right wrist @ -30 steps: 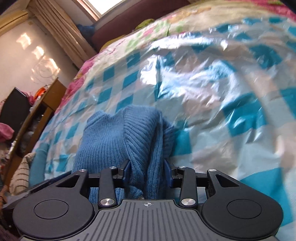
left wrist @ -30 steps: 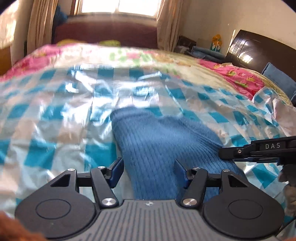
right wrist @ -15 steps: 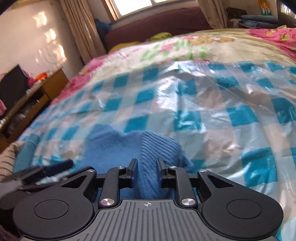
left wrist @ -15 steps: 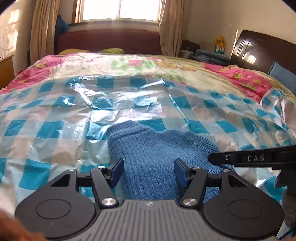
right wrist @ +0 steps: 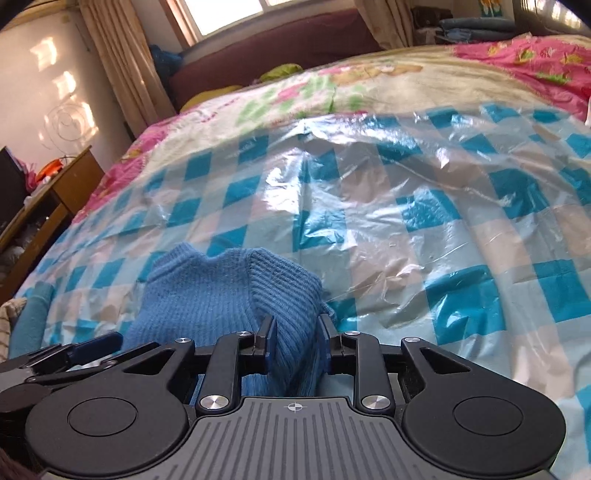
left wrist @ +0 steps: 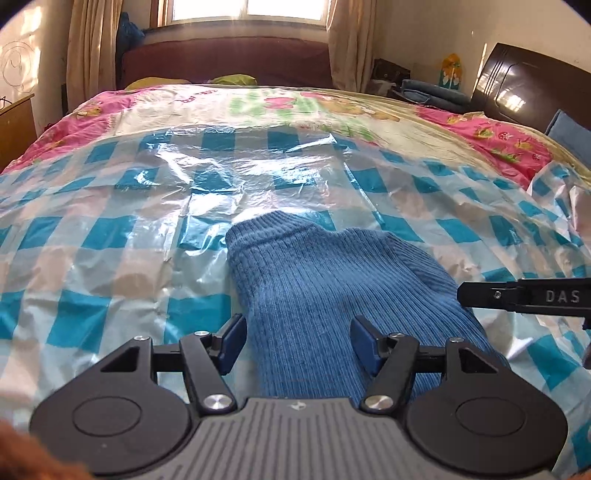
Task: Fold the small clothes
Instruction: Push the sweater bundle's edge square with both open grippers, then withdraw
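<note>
A small blue ribbed knit garment [left wrist: 325,288] lies on a blue-checked plastic sheet [left wrist: 110,236] spread over the bed. My left gripper [left wrist: 297,341] is open and hovers over the garment's near part, with the knit showing between its jaws. My right gripper [right wrist: 295,343] is shut on a raised fold at the right side of the garment [right wrist: 207,295]. In the left wrist view the right gripper's black finger [left wrist: 517,295] reaches in from the right, beside the garment's right edge. The left gripper's finger [right wrist: 92,345] shows at the lower left of the right wrist view.
The bed has a pink floral quilt [left wrist: 280,103] beyond the sheet. A dark headboard [left wrist: 532,85] stands at the right and a wooden cabinet [right wrist: 48,199] at the left. A window with curtains [left wrist: 243,11] is at the far end.
Both grippers have pulled back and tilted up, so more of the bed shows. The right gripper stays shut on the fold; the garment now lies flatter and farther from the cameras.
</note>
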